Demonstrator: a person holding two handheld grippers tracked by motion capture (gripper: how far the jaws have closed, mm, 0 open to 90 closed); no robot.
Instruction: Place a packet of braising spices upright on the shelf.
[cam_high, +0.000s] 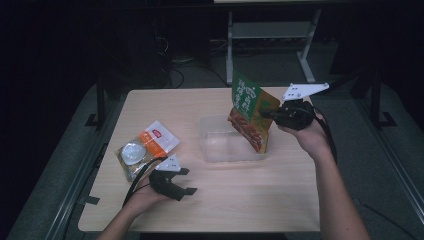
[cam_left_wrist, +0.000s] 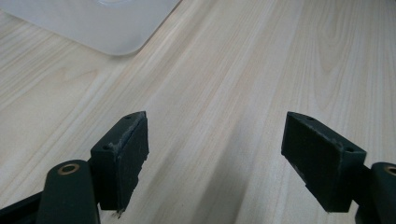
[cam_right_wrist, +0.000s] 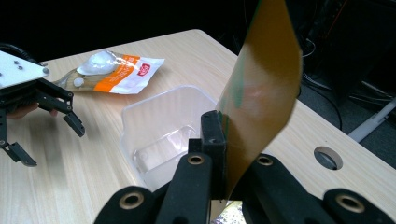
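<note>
A green and orange snack bag (cam_high: 248, 109) hangs upright over the right end of a clear plastic container (cam_high: 215, 150), its lower corner dipping inside. My right gripper (cam_high: 267, 114) is shut on the bag's right edge. In the right gripper view the bag (cam_right_wrist: 264, 88) rises between the jaws of the right gripper (cam_right_wrist: 223, 140), with the container (cam_right_wrist: 140, 121) below. My left gripper (cam_high: 189, 180) rests open on the table in front of the container's left end, holding nothing. In its own view the left gripper (cam_left_wrist: 217, 140) spans bare wood.
An orange and white packet (cam_high: 149, 146) lies flat on the table's left side, behind the left hand, and appears again as the packet (cam_right_wrist: 112, 70). A cable hole (cam_right_wrist: 328, 157) sits near the table's right edge. A container corner (cam_left_wrist: 107, 28) lies ahead of the left jaws.
</note>
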